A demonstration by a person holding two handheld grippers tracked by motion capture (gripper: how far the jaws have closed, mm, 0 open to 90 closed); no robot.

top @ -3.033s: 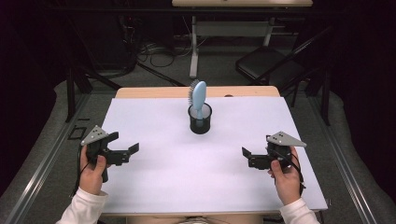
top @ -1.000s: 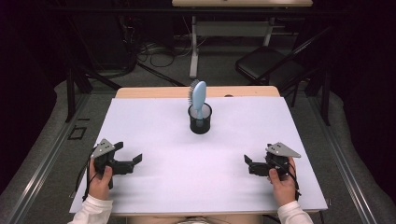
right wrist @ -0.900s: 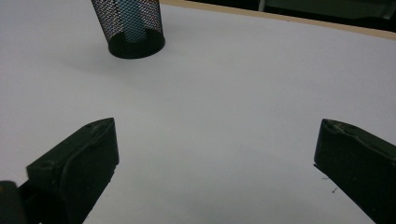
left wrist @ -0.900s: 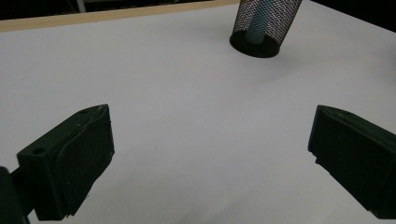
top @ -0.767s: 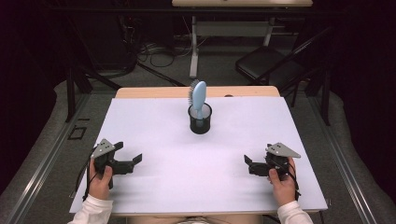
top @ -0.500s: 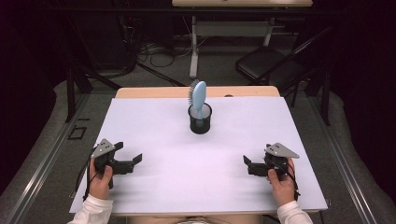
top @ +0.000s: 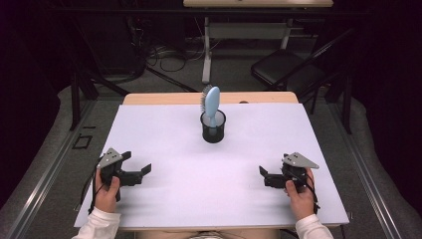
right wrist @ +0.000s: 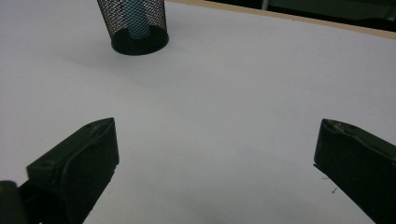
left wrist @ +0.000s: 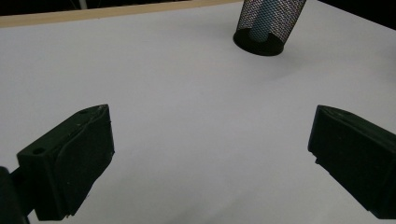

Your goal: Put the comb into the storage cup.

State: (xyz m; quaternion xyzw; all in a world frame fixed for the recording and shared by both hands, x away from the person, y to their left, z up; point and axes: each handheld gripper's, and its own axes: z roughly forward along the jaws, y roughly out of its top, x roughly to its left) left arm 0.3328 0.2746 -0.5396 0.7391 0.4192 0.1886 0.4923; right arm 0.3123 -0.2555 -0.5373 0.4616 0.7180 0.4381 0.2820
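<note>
Left gripper [top: 135, 168]: one, in my left hand [top: 107, 191] at the lower left of the high view. Its jaws stand wide apart with nothing between them; in the left gripper view I see them at the lower left and lower right corners, with bare white surface in the gap.

Right gripper [top: 263, 174]: one, in my right hand [top: 298, 196] at the lower right of the high view. It is released too — jaws spread wide and holding nothing. In the right gripper view the two jaws sit at the bottom corners over plain white.

Grey plates: two, one on top of each gripper.

Mesh cup [top: 213, 127]: one black wire-mesh holder, upright, a little above the centre of the high view. It stands well apart from both grippers. I see it at the top right of the left gripper view [left wrist: 268, 23] and at the top left of the right gripper view [right wrist: 134, 23].

Hairbrush [top: 211, 103]: one, light blue, standing handle-down inside the mesh cup — head and bristles rise above the rim. Through the mesh, both gripper views show the pale handle.

Table [top: 174, 149]: one, with a white top and a strip of bare wood along the far edge.

Behind the table: one dark chair [top: 283, 69] at the upper right of the high view, and loose cables [top: 159, 52] on the floor at the upper left.
</note>
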